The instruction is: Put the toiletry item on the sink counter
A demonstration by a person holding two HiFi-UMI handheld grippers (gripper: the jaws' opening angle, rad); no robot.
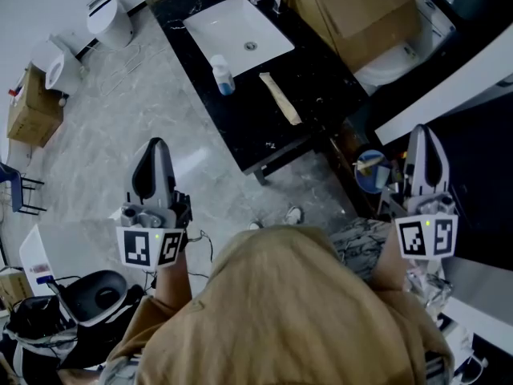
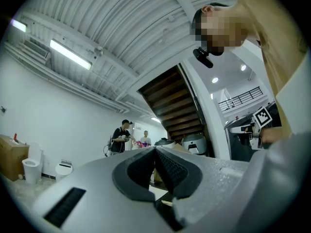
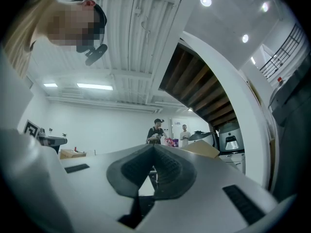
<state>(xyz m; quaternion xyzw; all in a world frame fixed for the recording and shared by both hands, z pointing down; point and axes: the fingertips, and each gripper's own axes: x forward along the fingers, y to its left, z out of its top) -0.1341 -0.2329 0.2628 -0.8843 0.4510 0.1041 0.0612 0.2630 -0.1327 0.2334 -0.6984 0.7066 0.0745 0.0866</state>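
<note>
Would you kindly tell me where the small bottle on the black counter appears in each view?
Head view: small bottle upright on the black counter, beside the white basin's near corner.
Left gripper view: not in it.
Right gripper view: not in it.
Shared landmark: the dark stair underside, in both gripper views only.

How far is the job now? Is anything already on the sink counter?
Looks done: a small bottle stands on the black counter beside the basin. In hand: nothing; the left gripper and right gripper are both shut and empty. Left: probably nothing, unless another item follows.
</note>
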